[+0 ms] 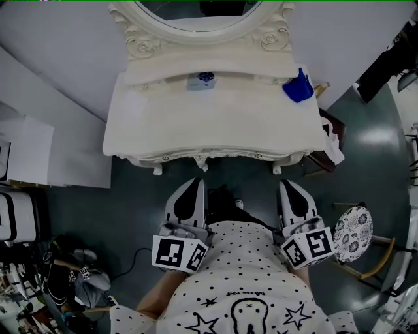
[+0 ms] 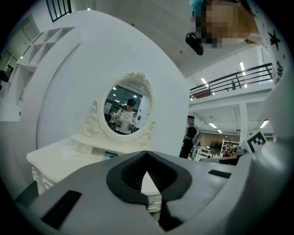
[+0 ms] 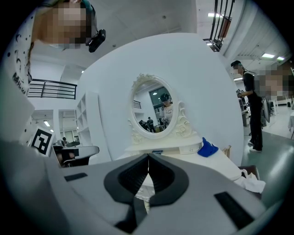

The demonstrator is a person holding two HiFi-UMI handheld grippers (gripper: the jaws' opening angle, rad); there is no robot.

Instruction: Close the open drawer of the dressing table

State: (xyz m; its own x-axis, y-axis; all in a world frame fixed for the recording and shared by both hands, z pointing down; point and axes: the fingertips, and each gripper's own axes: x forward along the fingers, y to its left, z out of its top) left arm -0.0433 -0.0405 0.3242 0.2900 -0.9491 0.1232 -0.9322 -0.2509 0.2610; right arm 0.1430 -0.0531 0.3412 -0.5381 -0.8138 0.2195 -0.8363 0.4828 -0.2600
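The white dressing table (image 1: 163,124) with its oval mirror (image 1: 196,16) stands ahead of me. Its carved front rail (image 1: 215,155) with small knobs looks flush in the head view; no drawer sticks out there. My left gripper (image 1: 194,184) hangs in front of the table's middle, a short way back from the rail, jaws shut and empty. My right gripper (image 1: 288,186) is level with it on the right, also shut on nothing. In the left gripper view the left gripper (image 2: 147,158) points at the table (image 2: 59,158). The right gripper (image 3: 148,159) points at the table's front (image 3: 147,186).
A blue cloth (image 1: 298,88) lies on the tabletop's back right corner, with a small box (image 1: 201,80) below the mirror. A brown stand with white cloth (image 1: 332,145) is right of the table, near a patterned chair (image 1: 353,233). Clutter fills the floor at lower left (image 1: 72,277). A person (image 2: 190,135) stands behind.
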